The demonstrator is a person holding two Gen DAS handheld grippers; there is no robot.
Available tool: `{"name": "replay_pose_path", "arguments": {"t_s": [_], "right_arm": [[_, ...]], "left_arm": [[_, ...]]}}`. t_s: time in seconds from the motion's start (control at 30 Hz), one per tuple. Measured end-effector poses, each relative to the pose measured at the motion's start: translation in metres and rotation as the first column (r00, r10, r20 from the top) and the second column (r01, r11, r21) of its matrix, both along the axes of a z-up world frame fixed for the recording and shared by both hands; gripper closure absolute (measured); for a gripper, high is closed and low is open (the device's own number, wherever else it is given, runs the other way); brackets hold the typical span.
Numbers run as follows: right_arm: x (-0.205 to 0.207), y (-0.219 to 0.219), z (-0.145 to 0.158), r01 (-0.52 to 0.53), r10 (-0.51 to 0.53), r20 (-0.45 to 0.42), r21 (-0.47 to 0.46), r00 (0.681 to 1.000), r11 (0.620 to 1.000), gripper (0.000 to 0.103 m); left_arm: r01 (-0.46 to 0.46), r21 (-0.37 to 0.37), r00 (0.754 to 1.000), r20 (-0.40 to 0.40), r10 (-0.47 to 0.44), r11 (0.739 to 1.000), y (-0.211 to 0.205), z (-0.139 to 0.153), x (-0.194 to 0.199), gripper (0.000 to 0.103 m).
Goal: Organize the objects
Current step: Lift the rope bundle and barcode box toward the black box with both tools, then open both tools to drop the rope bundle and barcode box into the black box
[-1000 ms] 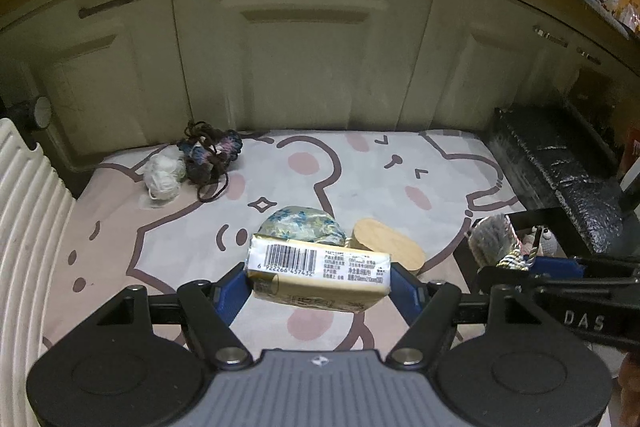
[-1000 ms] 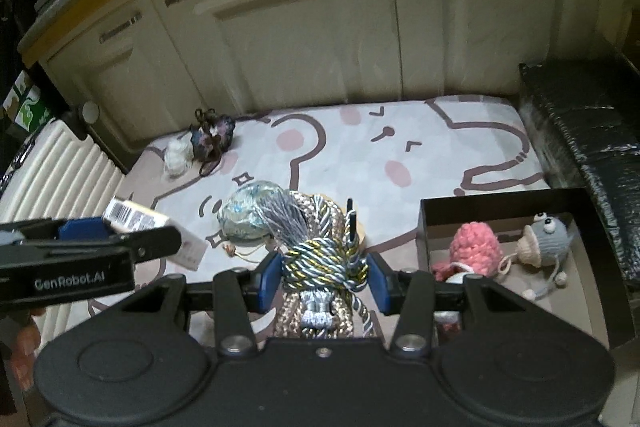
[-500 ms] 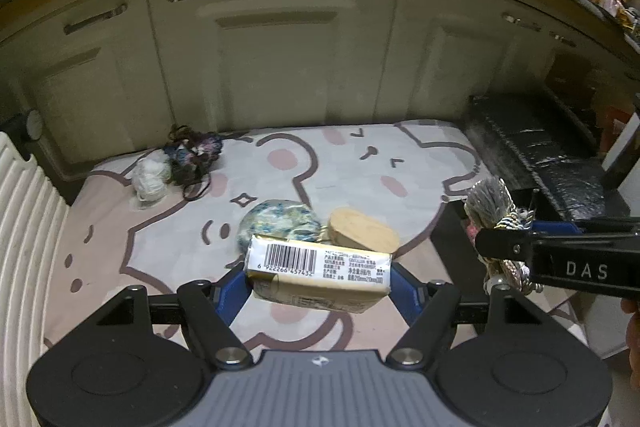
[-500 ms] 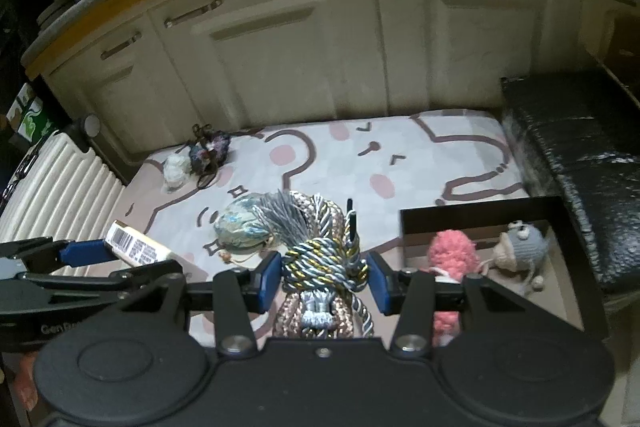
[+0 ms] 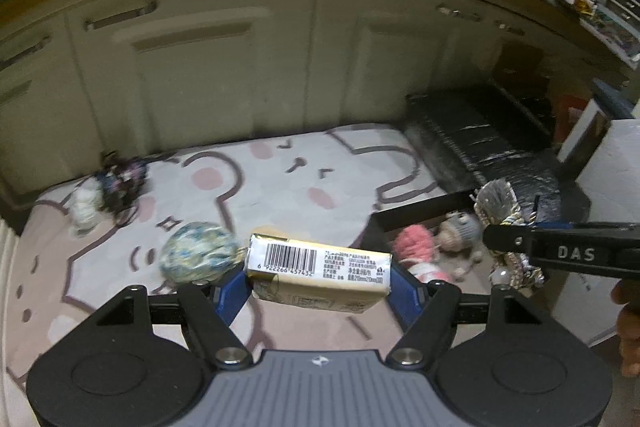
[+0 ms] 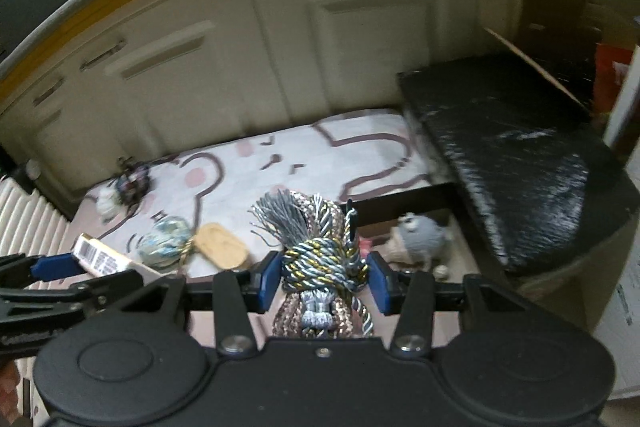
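Carrying step: the left gripper [image 5: 319, 281] is clamped on a barcoded packet [image 5: 318, 273], the right gripper [image 6: 322, 277] on a knotted rope bundle [image 6: 320, 259], both above the mat. The black box [image 6: 400, 205] at 2 o'clock seems the next drop. Barcode reads 6 922266 457432; gripper lettering "DAS".

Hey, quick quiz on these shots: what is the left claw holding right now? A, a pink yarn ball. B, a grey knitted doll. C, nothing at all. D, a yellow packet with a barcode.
D: in the left wrist view the left claw is clamped on the yellow packet, barcode facing up, while the right claw grips the braided cord bundle.
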State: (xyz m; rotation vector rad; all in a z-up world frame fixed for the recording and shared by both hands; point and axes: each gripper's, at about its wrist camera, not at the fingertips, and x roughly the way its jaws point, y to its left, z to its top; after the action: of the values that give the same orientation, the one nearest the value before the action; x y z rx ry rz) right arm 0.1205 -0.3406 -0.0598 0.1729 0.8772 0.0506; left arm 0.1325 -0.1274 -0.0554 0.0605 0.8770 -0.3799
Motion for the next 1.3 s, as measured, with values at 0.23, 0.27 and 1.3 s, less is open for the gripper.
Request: {"name": "replay_pose_path", "arguments": {"t_s": [0.23, 0.27, 1.3], "right_arm": [[0.0, -0.023, -0.003, 0.053, -0.053, 0.006, -0.024, 0.999, 0.998, 0.056], [0.001, -0.025, -0.003, 0.06, -0.06, 0.005, -0.026, 0.998, 0.998, 0.056], [0.028, -0.064, -0.048, 0.129, -0.148, -0.118, -0.151, 0.982, 0.98, 0.056]], "left_arm": [[0.068, -0.051, 0.998, 0.015, -0.067, 0.996, -0.03, 0.004, 0.0, 0.029], [0.078, -0.055, 0.997, 0.015, -0.077, 0.995, -0.033, 0.004, 0.0, 0.029], [0.581, 0.078, 0.813, -0.017, -0.582, 0.81, -0.15, -0.061, 0.006, 0.023]]}}
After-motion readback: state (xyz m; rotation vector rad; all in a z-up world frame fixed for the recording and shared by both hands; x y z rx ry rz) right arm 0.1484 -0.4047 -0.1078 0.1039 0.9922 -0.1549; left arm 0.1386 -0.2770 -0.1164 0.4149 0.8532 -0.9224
